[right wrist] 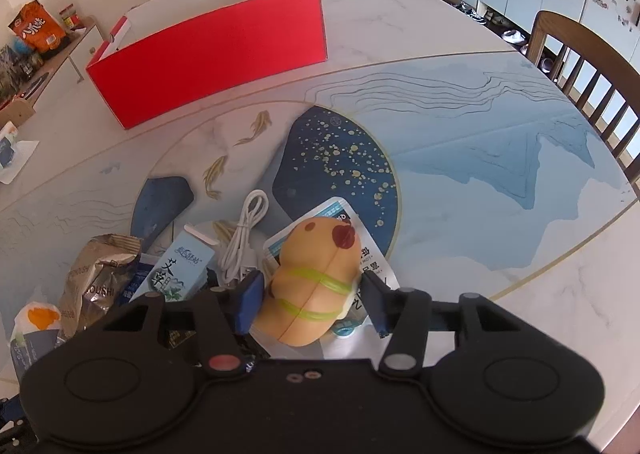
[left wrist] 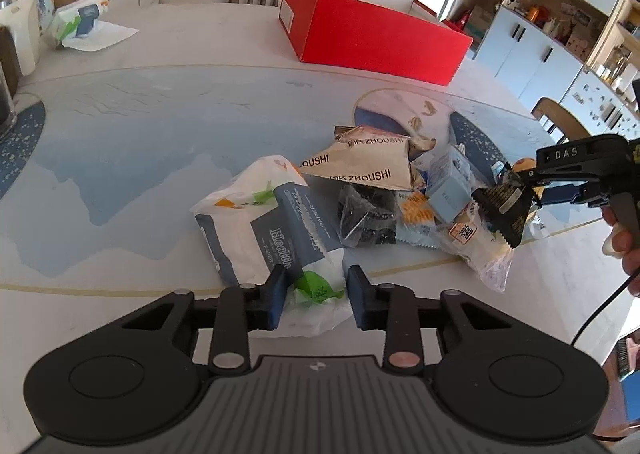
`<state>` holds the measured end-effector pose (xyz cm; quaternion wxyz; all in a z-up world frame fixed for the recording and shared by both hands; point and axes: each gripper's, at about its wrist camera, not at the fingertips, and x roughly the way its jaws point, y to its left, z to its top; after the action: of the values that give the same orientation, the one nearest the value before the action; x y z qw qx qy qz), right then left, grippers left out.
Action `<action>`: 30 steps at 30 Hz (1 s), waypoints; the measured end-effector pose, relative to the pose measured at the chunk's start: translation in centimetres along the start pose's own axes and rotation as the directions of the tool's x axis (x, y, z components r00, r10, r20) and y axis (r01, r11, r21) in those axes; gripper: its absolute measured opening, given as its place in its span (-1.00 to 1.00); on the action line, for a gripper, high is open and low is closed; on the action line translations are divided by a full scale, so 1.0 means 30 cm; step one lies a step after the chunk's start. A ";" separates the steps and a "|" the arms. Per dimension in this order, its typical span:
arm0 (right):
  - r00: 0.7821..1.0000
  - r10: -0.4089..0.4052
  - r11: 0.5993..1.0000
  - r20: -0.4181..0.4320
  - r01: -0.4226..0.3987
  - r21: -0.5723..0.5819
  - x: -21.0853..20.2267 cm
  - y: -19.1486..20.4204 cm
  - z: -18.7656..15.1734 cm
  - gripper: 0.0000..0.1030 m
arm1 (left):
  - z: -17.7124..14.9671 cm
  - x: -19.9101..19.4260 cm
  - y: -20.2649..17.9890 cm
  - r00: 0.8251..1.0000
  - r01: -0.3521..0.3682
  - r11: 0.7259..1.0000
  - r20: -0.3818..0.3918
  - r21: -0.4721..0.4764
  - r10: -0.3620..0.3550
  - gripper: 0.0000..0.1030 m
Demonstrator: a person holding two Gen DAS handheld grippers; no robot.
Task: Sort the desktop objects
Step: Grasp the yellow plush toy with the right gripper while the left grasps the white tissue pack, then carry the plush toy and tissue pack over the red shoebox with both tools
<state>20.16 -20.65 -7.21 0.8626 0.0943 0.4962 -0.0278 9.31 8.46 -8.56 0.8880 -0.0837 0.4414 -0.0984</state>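
Note:
A white and blue tissue pack (left wrist: 256,222) lies at the near edge of a pile of wrappers on the table. My left gripper (left wrist: 318,296) is shut on the pack's crumpled near end, its pads touching the plastic on both sides. A tan capybara toy (right wrist: 316,254) with green bands sits on a white pouch (right wrist: 340,214). On that toy my right gripper (right wrist: 312,294) is shut, one pad against each flank. The left wrist view shows the right gripper (left wrist: 528,182) at the pile's far right, behind a black serrated wrapper (left wrist: 504,210). The open red box (right wrist: 216,54) stands beyond the pile.
The pile holds a brown paper bag (left wrist: 368,166), a light blue carton (right wrist: 176,274), a white cable (right wrist: 244,238) and snack wrappers. Another tissue pack (left wrist: 76,22) lies far left. A wooden chair (right wrist: 592,66) stands at the table's right edge. A hand (left wrist: 624,246) holds the right gripper.

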 end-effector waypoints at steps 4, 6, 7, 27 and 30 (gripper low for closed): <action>1.000 -0.019 1.000 0.002 0.019 -0.016 -0.008 0.007 0.003 -0.05 | 0.014 -0.011 0.029 0.999 0.035 0.999 0.007 -0.018 -0.035 -0.69; 0.999 -0.034 0.999 0.009 0.035 -0.026 -0.015 0.008 0.004 -0.05 | 0.019 -0.016 0.047 0.999 0.038 0.999 0.016 -0.030 -0.037 -0.86; 0.999 -0.041 0.999 0.011 0.041 -0.026 -0.018 0.006 0.005 -0.05 | 0.021 -0.020 0.057 0.999 0.033 0.999 0.024 -0.037 -0.032 -0.86; 0.995 -0.022 0.999 0.094 0.026 -0.044 -0.178 0.022 0.096 -0.09 | 0.127 -0.098 0.177 0.993 0.049 0.998 0.109 -0.039 -0.045 -0.89; 0.995 -0.003 0.997 0.103 0.011 -0.074 -0.199 0.046 0.118 -0.09 | 0.145 -0.107 0.182 0.991 0.050 0.998 0.122 -0.032 -0.046 -0.89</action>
<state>20.35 -20.23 -0.14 0.8899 0.0586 0.4520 -0.0172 11.44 14.82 -4.80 0.9088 -0.1158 0.3863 -0.1067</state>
